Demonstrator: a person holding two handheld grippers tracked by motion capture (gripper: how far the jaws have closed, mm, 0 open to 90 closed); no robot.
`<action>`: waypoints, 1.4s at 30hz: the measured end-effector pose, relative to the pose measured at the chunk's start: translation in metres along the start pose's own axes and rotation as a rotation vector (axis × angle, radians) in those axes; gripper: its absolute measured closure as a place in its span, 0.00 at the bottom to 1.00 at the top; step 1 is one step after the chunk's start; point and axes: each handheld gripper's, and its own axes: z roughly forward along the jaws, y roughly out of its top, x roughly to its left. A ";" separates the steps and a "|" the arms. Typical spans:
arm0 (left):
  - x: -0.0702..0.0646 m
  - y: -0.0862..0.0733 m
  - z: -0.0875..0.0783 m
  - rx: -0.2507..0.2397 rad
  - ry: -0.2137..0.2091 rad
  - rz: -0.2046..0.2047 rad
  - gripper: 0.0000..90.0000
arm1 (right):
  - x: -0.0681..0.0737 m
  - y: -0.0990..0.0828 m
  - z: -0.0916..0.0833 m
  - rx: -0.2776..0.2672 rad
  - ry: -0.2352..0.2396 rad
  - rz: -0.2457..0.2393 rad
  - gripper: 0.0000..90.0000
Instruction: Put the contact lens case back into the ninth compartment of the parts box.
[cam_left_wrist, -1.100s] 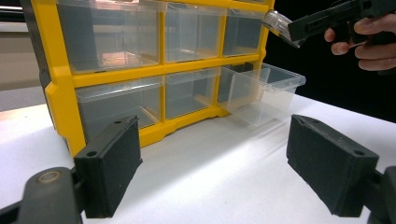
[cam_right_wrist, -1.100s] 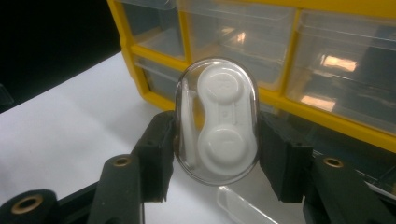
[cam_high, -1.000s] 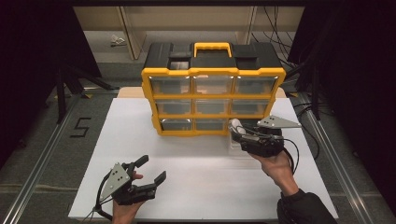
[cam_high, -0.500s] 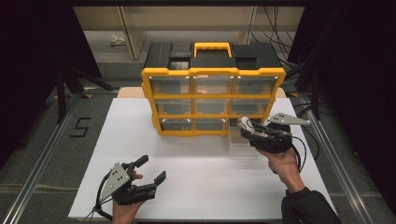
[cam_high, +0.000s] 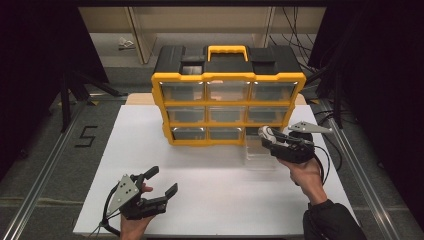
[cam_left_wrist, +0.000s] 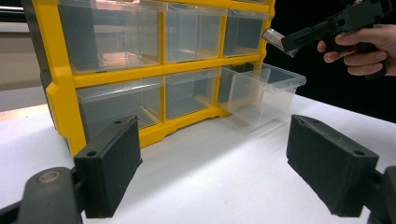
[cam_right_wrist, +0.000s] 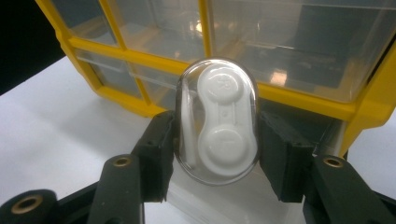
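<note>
A yellow and black drawer cabinet (cam_high: 227, 80) stands upright at the middle of the white table. Its bottom right clear drawer (cam_high: 259, 155) is pulled out onto the table, seen also as the drawer (cam_left_wrist: 261, 91) in the left gripper view. My right gripper (cam_right_wrist: 217, 140) is shut on a clear oval case holding a white twin-cup lens case (cam_right_wrist: 217, 121). In the high view that case (cam_high: 266, 134) hangs just above the pulled-out drawer. My left gripper (cam_high: 161, 181) rests low at the table's front left, open and empty, with its pads (cam_left_wrist: 109, 163) wide apart.
The cabinet's other clear drawers (cam_left_wrist: 196, 32) are pushed in. The white table top (cam_high: 210, 195) spreads between the two hands. A metal rail (cam_high: 45, 175) runs along the left side, and dark cables (cam_high: 300, 30) lie behind the cabinet.
My right gripper has shifted to the right with the oval case, now over the pulled-out drawer's right part. The left gripper has stayed put.
</note>
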 end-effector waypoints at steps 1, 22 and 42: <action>0.000 0.000 0.000 0.000 0.000 0.000 0.20 | -0.001 0.000 0.000 0.003 -0.003 0.001 0.55; 0.000 0.000 0.000 0.003 0.001 0.003 0.19 | -0.004 -0.008 0.012 0.071 -0.042 -0.007 0.55; 0.000 0.000 0.000 0.006 0.000 0.003 0.19 | 0.000 -0.005 0.011 0.054 -0.022 0.019 0.41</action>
